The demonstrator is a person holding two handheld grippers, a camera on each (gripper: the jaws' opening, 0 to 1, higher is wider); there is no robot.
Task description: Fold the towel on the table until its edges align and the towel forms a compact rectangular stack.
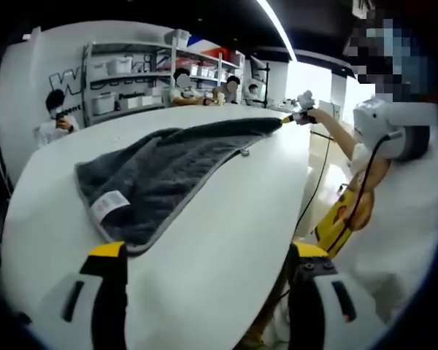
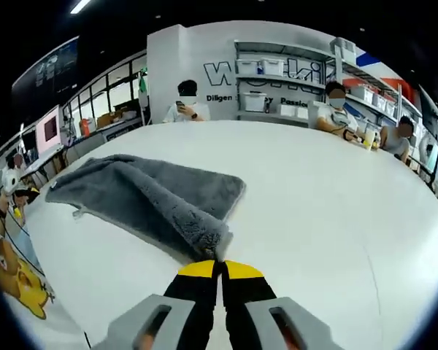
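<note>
- Right claw [image 2: 220, 264]: jaws pressed together, pinching a corner of the grey towel [image 2: 157, 195].
- Left claw [image 1: 208, 251]: wide open, holding nothing, by the towel's near edge.
- Towel lies partly folded on the white worktop [image 2: 328, 197].

back wall [image 2: 197, 55]: large "W…" lettering, shelf-cut | smaller line beneath: "Diligen…" | towel label [image 1: 108, 205]: unreadable

White shelving [image 2: 292, 80] with bins (seemingly storage boxes), ceiling strip light [image 1: 277, 28], seated people [image 2: 184, 102] behind.

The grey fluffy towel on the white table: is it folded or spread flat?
Partly folded: the grey fluffy towel has one side doubled over itself, its corner pinched in the shut right gripper, on the white table.
</note>
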